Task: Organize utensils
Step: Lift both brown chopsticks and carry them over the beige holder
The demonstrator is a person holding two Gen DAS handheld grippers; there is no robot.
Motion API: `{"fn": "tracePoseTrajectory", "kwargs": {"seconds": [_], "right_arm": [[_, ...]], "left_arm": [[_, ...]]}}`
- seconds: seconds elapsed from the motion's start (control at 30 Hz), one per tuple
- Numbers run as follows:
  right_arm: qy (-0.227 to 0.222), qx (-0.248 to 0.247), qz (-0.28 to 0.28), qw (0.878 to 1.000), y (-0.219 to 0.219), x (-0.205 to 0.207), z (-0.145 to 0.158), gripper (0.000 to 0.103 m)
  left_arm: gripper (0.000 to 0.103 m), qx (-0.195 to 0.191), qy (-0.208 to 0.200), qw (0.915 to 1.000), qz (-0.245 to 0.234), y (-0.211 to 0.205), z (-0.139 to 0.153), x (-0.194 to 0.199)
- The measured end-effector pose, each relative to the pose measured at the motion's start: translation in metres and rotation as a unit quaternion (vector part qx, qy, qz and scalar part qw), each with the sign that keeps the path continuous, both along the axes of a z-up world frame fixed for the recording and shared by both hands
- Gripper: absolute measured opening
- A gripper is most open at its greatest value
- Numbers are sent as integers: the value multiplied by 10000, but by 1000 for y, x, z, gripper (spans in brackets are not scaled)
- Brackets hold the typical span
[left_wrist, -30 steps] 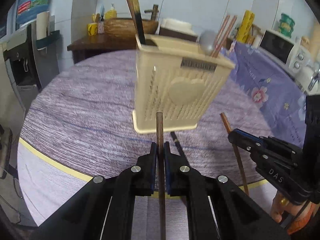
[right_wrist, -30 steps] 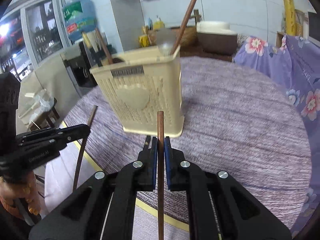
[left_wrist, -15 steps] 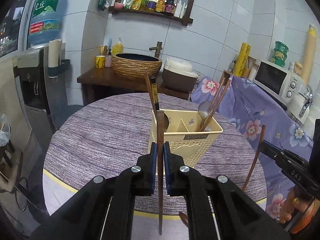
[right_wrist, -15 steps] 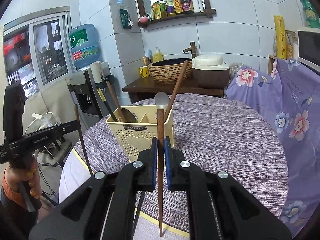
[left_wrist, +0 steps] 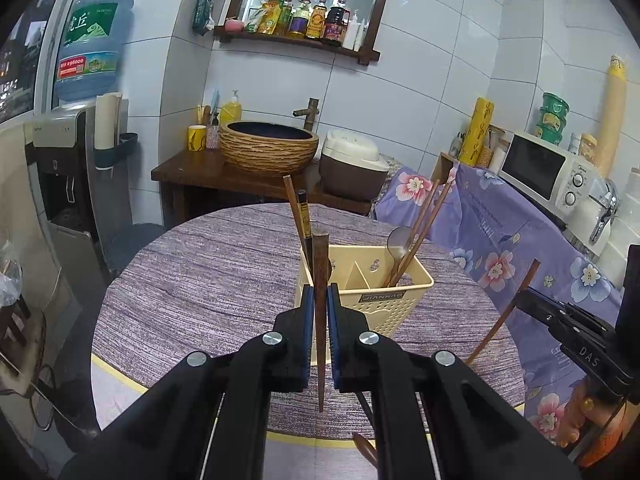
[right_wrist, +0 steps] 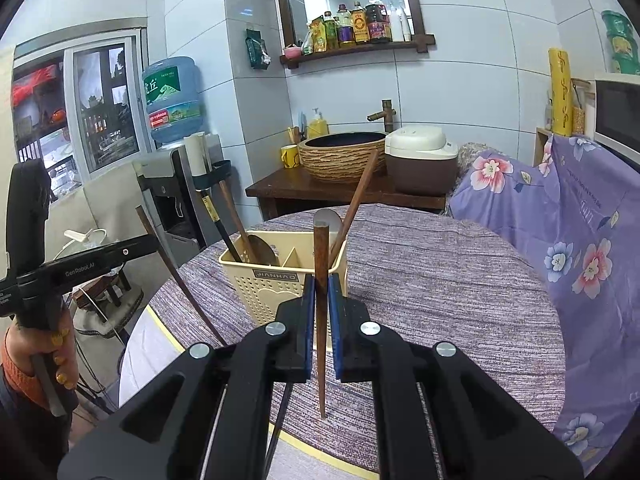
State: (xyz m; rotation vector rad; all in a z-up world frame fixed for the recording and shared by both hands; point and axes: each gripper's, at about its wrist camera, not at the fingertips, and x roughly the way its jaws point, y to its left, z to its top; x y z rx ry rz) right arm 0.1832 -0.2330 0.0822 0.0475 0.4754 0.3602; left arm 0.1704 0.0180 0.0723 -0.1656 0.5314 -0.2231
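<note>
A cream plastic utensil caddy (left_wrist: 390,306) (right_wrist: 276,284) stands on the round purple table (left_wrist: 208,280). It holds chopsticks and a spoon (left_wrist: 398,240). My left gripper (left_wrist: 320,300) is shut on a brown chopstick (left_wrist: 320,272), held upright above the table, short of the caddy. My right gripper (right_wrist: 320,292) is shut on another brown chopstick (right_wrist: 321,260), also upright and above the caddy's near side. Each gripper shows in the other's view, the right gripper (left_wrist: 568,324) and the left gripper (right_wrist: 92,260).
A dark chopstick (left_wrist: 366,400) and a wooden utensil end (left_wrist: 366,446) lie on the table near its front edge. Behind the table are a wooden stand with a woven basin (left_wrist: 268,148), a rice cooker (left_wrist: 352,168), a microwave (left_wrist: 548,172) and a water dispenser (left_wrist: 60,160).
Both grippers have risen and pulled back with their chopsticks. The caddy now looks lower and farther away.
</note>
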Motion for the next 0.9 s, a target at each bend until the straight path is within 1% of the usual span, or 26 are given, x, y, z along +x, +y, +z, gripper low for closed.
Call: {"fn": "tracePoseTrajectory", "kwargs": {"seconds": [0.3,0.47,0.6,0.73,0.8,0.83,0.9], "right_arm": [[-89,-60,67,9999,4,4,12,8],[-147,15,215,9997,4,6,33,8],[-365,103,389,9985,8,9,72,8],[-749,116,328,9966,14,17,114,8],[-907,106,258,9955,19,25,131,8],[-942,124,236,9952,20,29,136,8],[-1038,115,163,9944,24,37,144,8]], "left_arm": [[8,2,-56,9999,-149,-5,12,4],[8,-66,-77,9994,-320,-8,27,6],[8,-155,-237,9984,-480,-8,54,8],[8,-203,-662,9966,-449,-9,99,13],[8,-178,-810,9958,-396,-12,116,19],[8,-151,-874,9954,-366,-15,125,25],[8,-119,-959,9949,-294,-20,135,34]]}}
